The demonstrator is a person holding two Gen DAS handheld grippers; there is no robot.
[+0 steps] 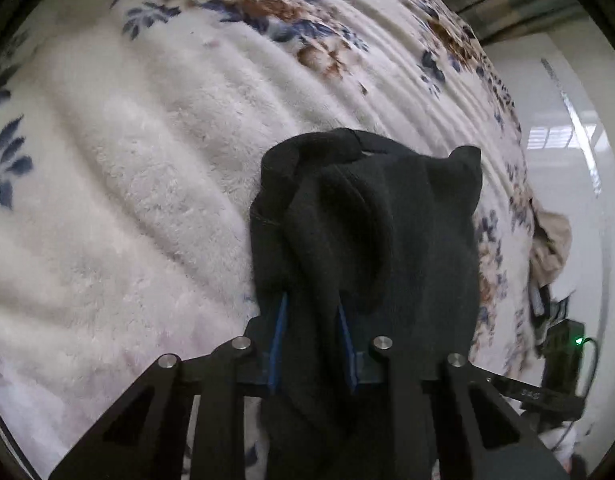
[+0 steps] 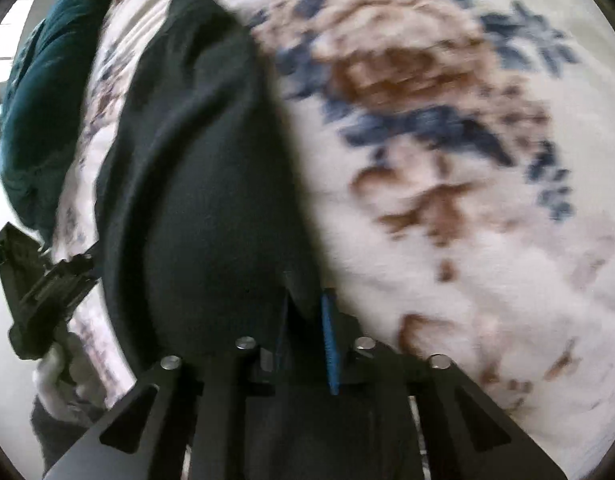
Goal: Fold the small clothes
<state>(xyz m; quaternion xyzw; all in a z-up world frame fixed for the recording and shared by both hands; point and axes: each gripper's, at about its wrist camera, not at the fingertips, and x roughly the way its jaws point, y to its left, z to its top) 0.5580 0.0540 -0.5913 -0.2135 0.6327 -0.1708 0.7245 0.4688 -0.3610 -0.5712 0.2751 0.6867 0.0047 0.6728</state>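
Note:
A small black garment (image 1: 371, 232) hangs bunched between my two grippers above a white fleece blanket with blue and brown flowers (image 1: 139, 168). My left gripper (image 1: 311, 300) is shut on one end of it, the cloth draped over the blue pads (image 1: 278, 336). My right gripper (image 2: 305, 300) is shut on the other end of the black garment (image 2: 195, 168), which spreads up and to the left in the right wrist view. The left gripper also shows at the left edge of the right wrist view (image 2: 39, 280). The right wrist view is blurred.
The blanket (image 2: 467, 208) covers the whole work surface. A dark green garment (image 2: 47, 100) lies at its far left edge in the right wrist view. A beige cloth (image 1: 551, 248) lies at the blanket's right edge, with white floor (image 1: 563, 128) beyond.

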